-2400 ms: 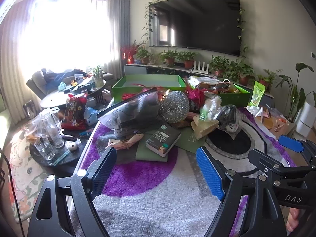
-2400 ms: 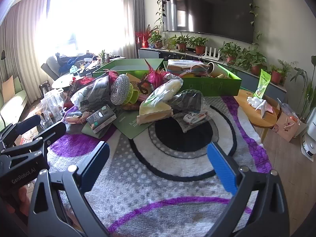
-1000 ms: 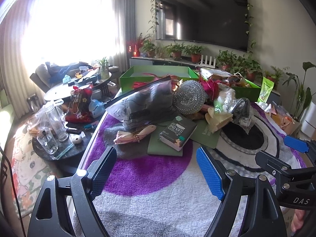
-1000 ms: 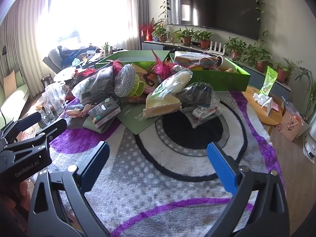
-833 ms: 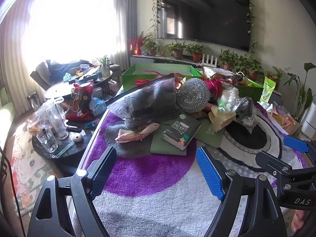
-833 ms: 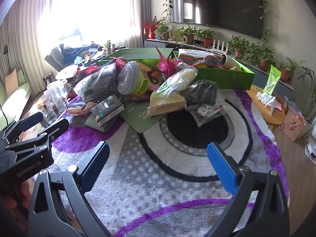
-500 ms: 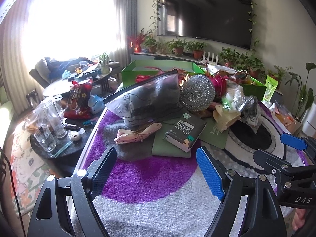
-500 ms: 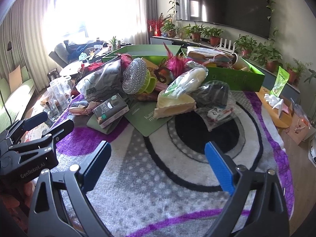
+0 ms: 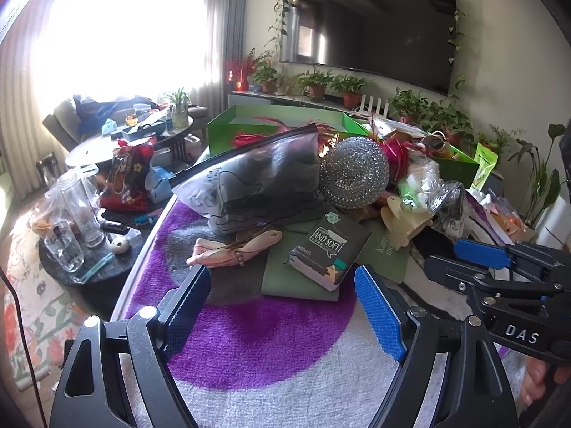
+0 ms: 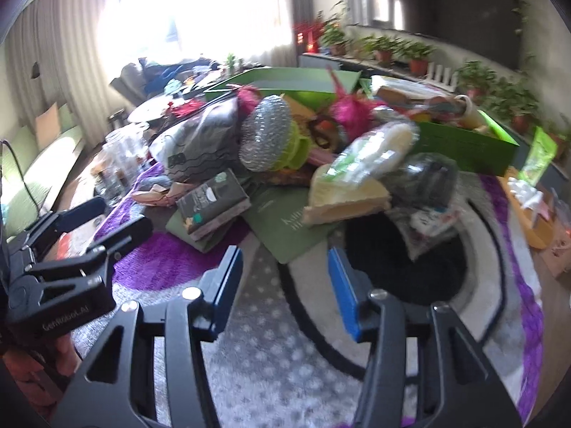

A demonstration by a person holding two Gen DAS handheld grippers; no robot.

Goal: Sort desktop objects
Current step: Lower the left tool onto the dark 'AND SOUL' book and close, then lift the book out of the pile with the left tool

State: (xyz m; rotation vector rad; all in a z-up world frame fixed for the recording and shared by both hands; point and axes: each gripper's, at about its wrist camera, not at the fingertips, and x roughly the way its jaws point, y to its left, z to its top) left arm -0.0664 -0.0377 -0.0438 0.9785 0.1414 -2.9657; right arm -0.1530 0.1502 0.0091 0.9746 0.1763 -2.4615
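Observation:
A heap of objects lies on a purple, grey and white rug. It holds a dark tissue pack [image 9: 330, 246] [image 10: 214, 203] on a green folder [image 9: 296, 278], a clear zip bag of dark cloth [image 9: 257, 182], a silver scouring ball [image 9: 353, 174] [image 10: 264, 135], a pink cloth pouch [image 9: 232, 251] and a cream wedge [image 10: 346, 199]. My left gripper [image 9: 282, 292] stands open just short of the tissue pack, nothing between its fingers. My right gripper [image 10: 283, 260] hovers over the rug before the folder's corner; its jaws are closing with nothing between them.
Two green boxes [image 9: 249, 130] [image 10: 464, 142] stand behind the heap. A low dark table with glasses [image 9: 67, 246] sits off the rug's left edge. A small wooden stool [image 10: 531, 221] is at the right. Bare rug lies near both grippers.
Both grippers have moved forward toward the heap. The right gripper's fingers have come much closer together; the left gripper's have kept their spread.

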